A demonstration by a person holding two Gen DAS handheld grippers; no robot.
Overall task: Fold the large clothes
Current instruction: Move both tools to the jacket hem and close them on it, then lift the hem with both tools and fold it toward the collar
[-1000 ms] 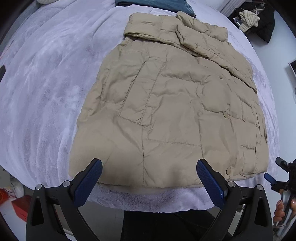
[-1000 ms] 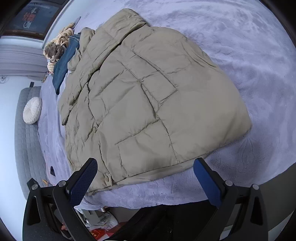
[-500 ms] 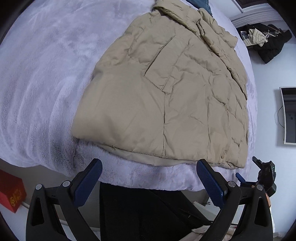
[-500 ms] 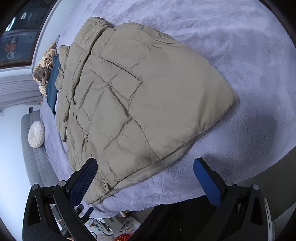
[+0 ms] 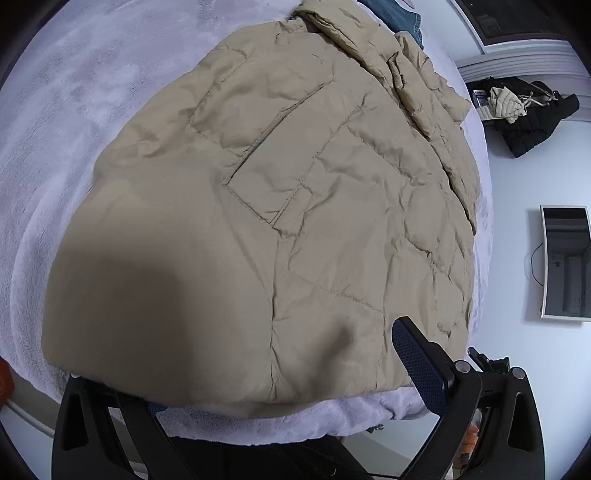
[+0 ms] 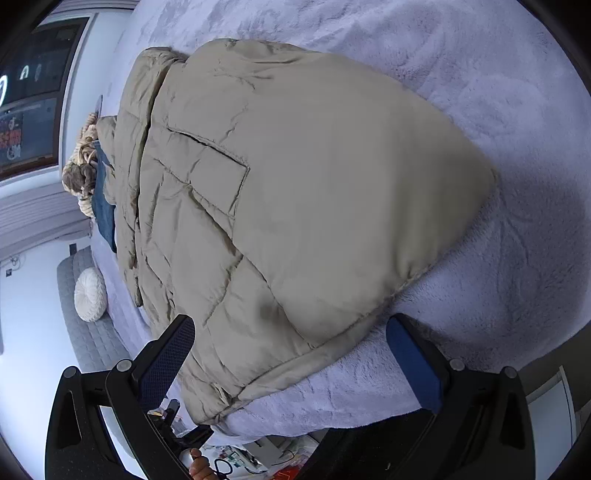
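Beige jacket (image 5: 258,221): flat on the fluffy bed cover (image 5: 55,110), hem toward me
left claw (image 5: 280,373): wide open, moved in close since a second ago, one finger now hidden under the hem
right claw (image 6: 291,362): also closer, spread wide around the hem, nothing grabbed yet

Left wrist view: the left finger of the left claw (image 5: 284,369) is hidden beneath the hem of the beige jacket (image 5: 258,221), so only its black arm shows. The jeans (image 5: 399,14) are cut off by the top edge — only a blue corner remains. Right wrist view: the near hem of the jacket covers the bed (image 6: 480,110) below it; a hand (image 6: 201,469) is cropped by the bottom edge, and the clutter beside it is too small to identify.
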